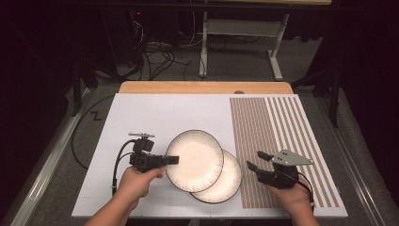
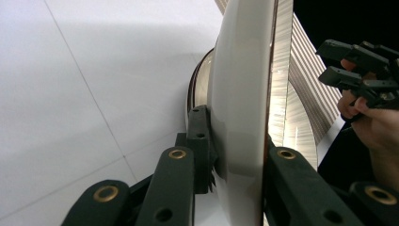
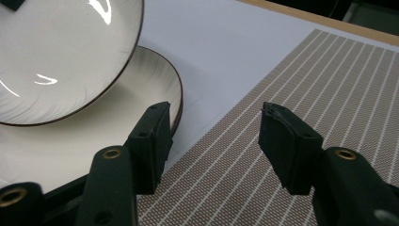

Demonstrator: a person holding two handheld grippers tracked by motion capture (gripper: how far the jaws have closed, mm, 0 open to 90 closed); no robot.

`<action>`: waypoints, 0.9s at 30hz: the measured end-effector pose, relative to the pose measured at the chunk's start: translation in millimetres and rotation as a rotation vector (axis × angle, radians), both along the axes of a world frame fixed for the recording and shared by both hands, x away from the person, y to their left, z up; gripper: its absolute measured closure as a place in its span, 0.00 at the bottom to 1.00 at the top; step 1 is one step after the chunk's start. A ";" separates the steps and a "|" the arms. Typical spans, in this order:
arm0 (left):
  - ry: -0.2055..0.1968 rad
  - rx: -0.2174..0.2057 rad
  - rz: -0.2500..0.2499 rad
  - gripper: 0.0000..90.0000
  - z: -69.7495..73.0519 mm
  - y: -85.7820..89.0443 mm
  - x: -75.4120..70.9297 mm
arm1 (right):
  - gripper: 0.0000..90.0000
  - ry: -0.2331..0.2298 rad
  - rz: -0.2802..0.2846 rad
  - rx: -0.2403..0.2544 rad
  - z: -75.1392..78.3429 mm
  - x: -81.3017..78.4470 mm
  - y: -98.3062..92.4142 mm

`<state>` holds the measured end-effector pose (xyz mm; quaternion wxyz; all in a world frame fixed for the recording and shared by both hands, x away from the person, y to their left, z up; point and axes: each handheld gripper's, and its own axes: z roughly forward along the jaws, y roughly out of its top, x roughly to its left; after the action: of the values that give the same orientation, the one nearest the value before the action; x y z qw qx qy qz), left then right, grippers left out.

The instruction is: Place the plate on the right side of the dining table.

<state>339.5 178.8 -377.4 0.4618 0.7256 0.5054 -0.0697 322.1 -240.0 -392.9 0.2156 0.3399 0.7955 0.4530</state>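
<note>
The right gripper has its two black jaws standing apart with nothing between them, over the near edge of the striped brown mat, where the mat meets the white surface. Left of the mat, the lower plate lies flat on the surface just beside the gripper's left jaw, its dark rim close to the mat's edge. The upper plate overlaps the lower plate's far left part, and beyond the mat runs a wooden edge.

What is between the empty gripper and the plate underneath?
Nothing visible. The right gripper hangs open just beside the lower plate, over the striped mat. The top plate, clamped by the left gripper, overlaps its far side.
</note>
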 end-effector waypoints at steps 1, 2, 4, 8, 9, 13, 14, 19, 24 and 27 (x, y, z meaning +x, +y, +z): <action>-0.019 -0.001 0.003 0.87 -0.1 0.4 -1.0 | 0.50 0.000 -0.004 0.006 0.5 -0.1 -2.2; -0.035 -0.004 0.006 0.87 -0.4 1.2 -2.1 | 0.49 -0.003 -0.006 0.010 1.1 -0.2 -4.5; -0.072 -0.013 0.011 0.87 -2.0 3.0 -4.0 | 0.47 -0.010 -0.014 0.016 2.2 -0.8 -8.8; -0.135 -0.045 0.024 0.87 -7.3 4.9 -8.9 | 0.45 -0.026 -0.035 0.029 4.7 -2.4 -17.0; -0.151 -0.051 0.023 0.87 -8.7 5.3 -10.3 | 0.45 -0.027 -0.039 0.037 5.5 -2.8 -18.9; -0.208 -0.066 0.027 0.87 -11.7 6.8 -16.7 | 0.41 -0.044 -0.057 0.054 8.1 -4.3 -25.5; -0.220 -0.067 0.029 0.87 -12.2 7.1 -18.2 | 0.40 -0.048 -0.058 0.057 8.8 -4.7 -26.9; -0.301 -0.050 0.026 0.86 -13.6 6.4 -24.4 | 0.26 -0.063 -0.068 0.069 10.9 -8.4 -30.8; -0.366 -0.040 0.005 0.86 -13.3 5.3 -28.5 | 0.12 -0.087 -0.076 0.085 11.4 -11.6 -31.0; -0.409 -0.024 0.002 0.86 -12.0 3.7 -32.5 | 0.01 -0.119 -0.097 0.106 13.2 -13.3 -29.9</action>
<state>307.0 182.6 -389.4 0.5634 0.7186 0.4010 0.0738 308.8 -269.9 -379.7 0.2658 0.3617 0.7388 0.5027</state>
